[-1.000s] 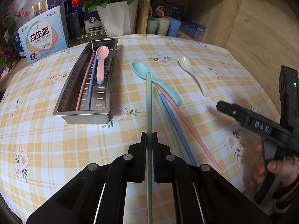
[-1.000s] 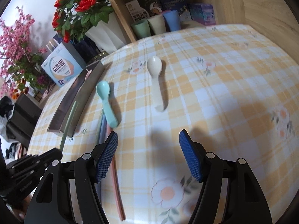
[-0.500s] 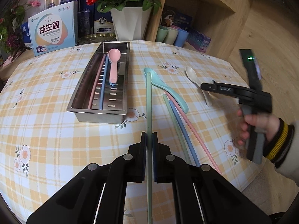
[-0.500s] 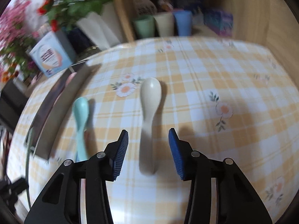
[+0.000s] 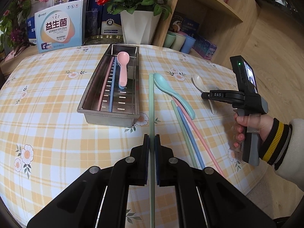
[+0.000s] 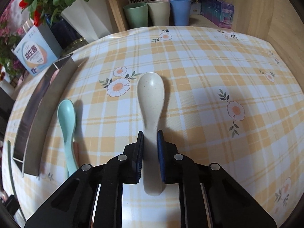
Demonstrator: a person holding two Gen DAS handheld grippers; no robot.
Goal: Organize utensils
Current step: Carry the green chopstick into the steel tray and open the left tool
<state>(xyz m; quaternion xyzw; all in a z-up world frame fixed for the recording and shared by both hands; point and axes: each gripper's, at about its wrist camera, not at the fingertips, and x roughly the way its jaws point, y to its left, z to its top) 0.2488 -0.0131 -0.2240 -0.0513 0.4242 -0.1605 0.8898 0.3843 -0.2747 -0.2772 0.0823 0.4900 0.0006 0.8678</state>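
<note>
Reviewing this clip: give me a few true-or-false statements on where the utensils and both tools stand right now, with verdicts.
1. The left tool grips a green chopstick. True.
2. The pink spoon lies on the tablecloth. False: it lies in the metal tray.
3. The right tool is closing around the cream spoon, at its handle. True.
4. The teal spoon is inside the tray. False: it lies on the tablecloth, right of the tray.
</note>
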